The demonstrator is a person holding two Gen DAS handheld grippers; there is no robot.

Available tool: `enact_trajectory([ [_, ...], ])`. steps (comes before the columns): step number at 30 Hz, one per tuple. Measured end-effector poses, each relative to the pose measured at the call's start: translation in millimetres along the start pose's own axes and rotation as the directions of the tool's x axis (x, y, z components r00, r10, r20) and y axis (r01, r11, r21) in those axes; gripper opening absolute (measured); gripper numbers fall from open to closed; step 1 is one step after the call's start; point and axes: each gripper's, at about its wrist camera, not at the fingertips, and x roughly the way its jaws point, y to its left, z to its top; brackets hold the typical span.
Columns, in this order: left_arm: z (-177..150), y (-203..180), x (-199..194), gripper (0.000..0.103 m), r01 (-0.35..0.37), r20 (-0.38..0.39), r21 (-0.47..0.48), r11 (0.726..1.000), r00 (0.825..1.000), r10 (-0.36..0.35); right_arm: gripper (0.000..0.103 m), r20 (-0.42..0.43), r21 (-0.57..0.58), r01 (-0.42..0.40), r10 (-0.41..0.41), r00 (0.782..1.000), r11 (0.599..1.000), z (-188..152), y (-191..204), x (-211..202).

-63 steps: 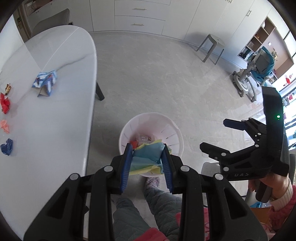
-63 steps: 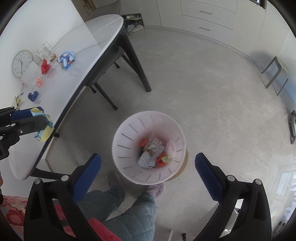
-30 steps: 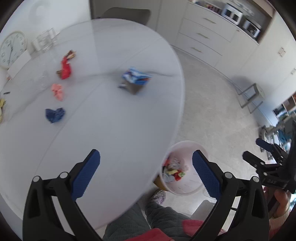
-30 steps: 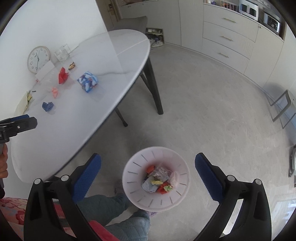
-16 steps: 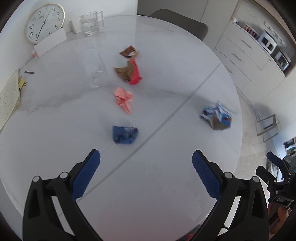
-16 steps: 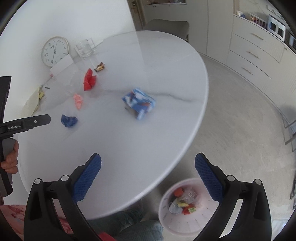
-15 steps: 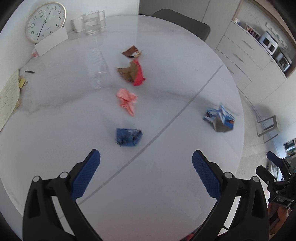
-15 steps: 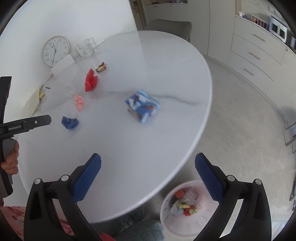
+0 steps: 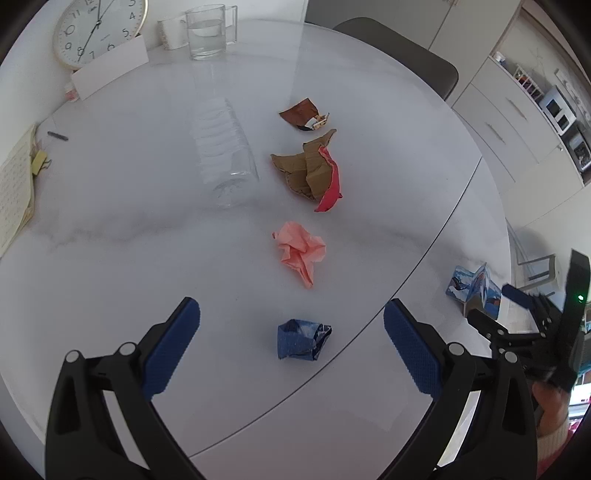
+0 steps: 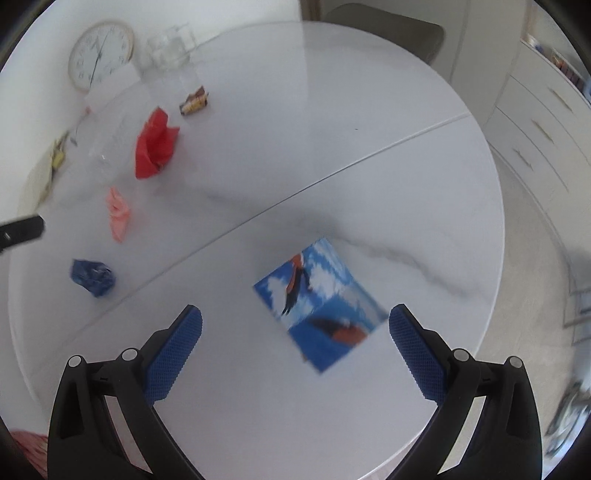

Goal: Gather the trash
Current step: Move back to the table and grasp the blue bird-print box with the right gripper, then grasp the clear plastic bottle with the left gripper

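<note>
Both tongs gape wide and empty above the glossy white marble bench (image 9: 110, 258). The left tongs (image 9: 291, 332) frame a crumpled dark-blue paper wad (image 9: 303, 339); the right tongs (image 10: 295, 334) hover over a blurred, seemingly flattened blue printed carton (image 10: 319, 302). Next: lower and pinch, since crumpled paper compresses easily.

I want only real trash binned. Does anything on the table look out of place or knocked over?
Yes. A clear bottle lies on its side between the clock and the brown-and-red wrapper, while the glass of water stands upright. Crumpled pink paper, a blue wad and a torn blue carton lie scattered on the table.
</note>
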Motion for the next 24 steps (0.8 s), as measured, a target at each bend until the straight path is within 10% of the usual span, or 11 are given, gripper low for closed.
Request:
enact_trajectory([
  [7, 11, 5, 17, 0.095, -0.026, -0.032, -0.013, 1.0, 0.999, 0.026, 0.1, -0.088, -0.228, -0.05, 0.031, 0.996, 0.972, 7, -3, 20],
  [13, 29, 22, 21, 0.095, -0.049, -0.019, -0.101, 0.994, 0.999, 0.047, 0.05, -0.156, -0.163, -0.149, 0.124, 0.98, 0.975, 21, -10, 21],
  [24, 113, 55, 59, 0.095, -0.13, -0.021, -0.263, 0.956, 0.991, 0.129, 0.05, 0.042, -0.052, -0.271, 0.273, 0.961, 0.961, 107, 12, -21],
])
